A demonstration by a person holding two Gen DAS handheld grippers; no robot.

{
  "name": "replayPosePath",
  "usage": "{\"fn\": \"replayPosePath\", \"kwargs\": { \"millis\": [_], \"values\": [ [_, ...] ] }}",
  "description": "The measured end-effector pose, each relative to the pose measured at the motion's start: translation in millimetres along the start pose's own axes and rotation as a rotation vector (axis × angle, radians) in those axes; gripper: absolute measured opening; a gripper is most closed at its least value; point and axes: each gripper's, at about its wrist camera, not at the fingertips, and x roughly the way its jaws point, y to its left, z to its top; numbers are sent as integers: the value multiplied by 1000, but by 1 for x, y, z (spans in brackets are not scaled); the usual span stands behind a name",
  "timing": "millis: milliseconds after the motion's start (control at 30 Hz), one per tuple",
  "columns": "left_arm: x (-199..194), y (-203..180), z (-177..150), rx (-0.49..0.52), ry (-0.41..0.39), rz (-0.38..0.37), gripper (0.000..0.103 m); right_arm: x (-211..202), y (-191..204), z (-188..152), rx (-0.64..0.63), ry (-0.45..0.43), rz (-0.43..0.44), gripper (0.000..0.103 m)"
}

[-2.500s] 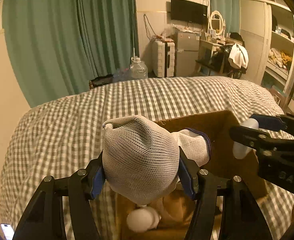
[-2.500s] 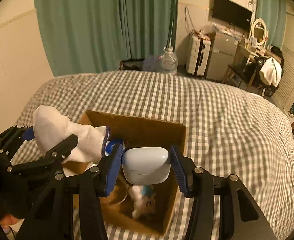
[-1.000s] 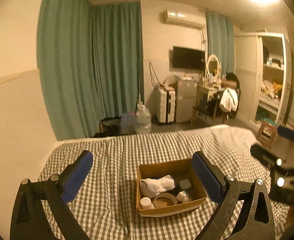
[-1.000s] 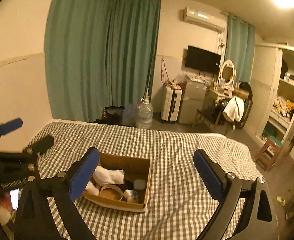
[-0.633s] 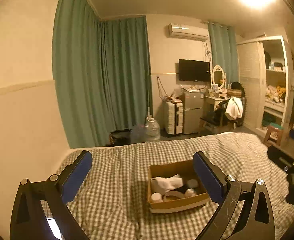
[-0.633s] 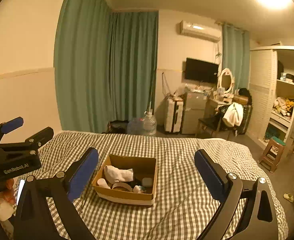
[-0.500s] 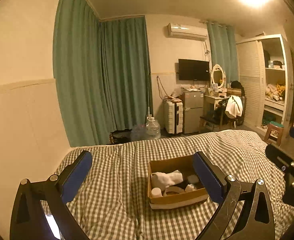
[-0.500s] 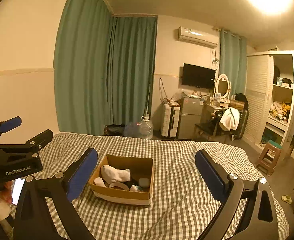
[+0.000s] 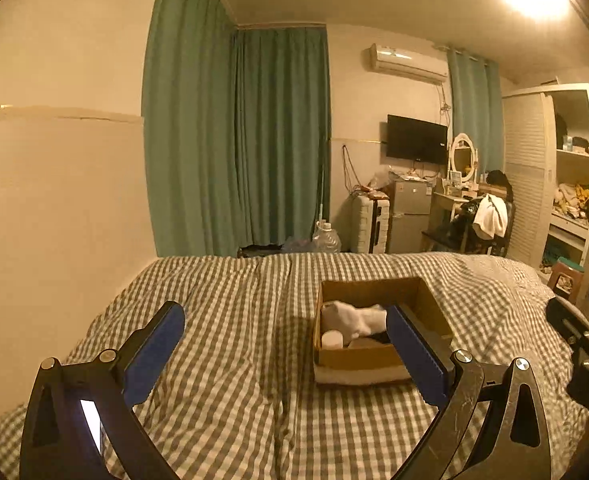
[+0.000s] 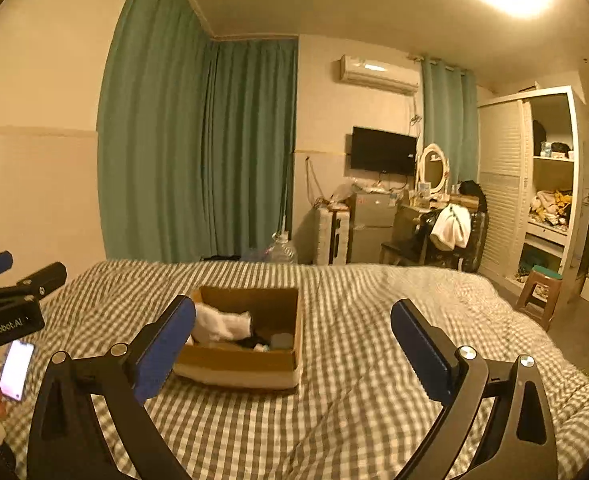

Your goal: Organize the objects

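Left gripper (image 9: 284, 338) spread wide, empty, above checked bedspread (image 9: 234, 320). Cardboard box (image 9: 374, 354) ahead, toward its right finger; white sock (image 9: 354, 318) and small white jar (image 9: 331, 339) inside. Right gripper (image 10: 292, 332) also wide apart, empty; same box ahead by its left finger. Left gripper body at far left of right view reads "GenRobot.AI" (image 10: 0, 333). Lit phone (image 10: 15, 370) below it, screen unreadable.
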Motion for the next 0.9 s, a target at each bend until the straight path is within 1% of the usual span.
{"fn": "replayPosePath", "kwargs": {
  "millis": [133, 233, 367, 467, 600, 800, 900],
  "values": [
    [8, 1, -21, 10, 34, -18, 103, 10, 9, -21, 7, 42, 15, 99],
    [14, 0, -30, 30, 58, -12, 103, 19, 19, -35, -21, 76, 14, 99],
    [11, -1, -37, 38, 57, -16, 103, 21, 21, -47, -9, 105, 21, 99],
    [13, -1, -39, 35, 70, -20, 103, 22, 20, -51, 5, 116, 21, 99],
    [13, -2, -43, 33, 75, -32, 103, 25, 16, -54, 37, 156, 33, 99],
    [13, -6, -46, 50, 80, -21, 103, 23, 18, -53, 29, 154, 25, 99],
    [12, -6, -46, 48, 85, -16, 103, 24, 17, -53, 41, 166, 36, 99]
  ]
}}
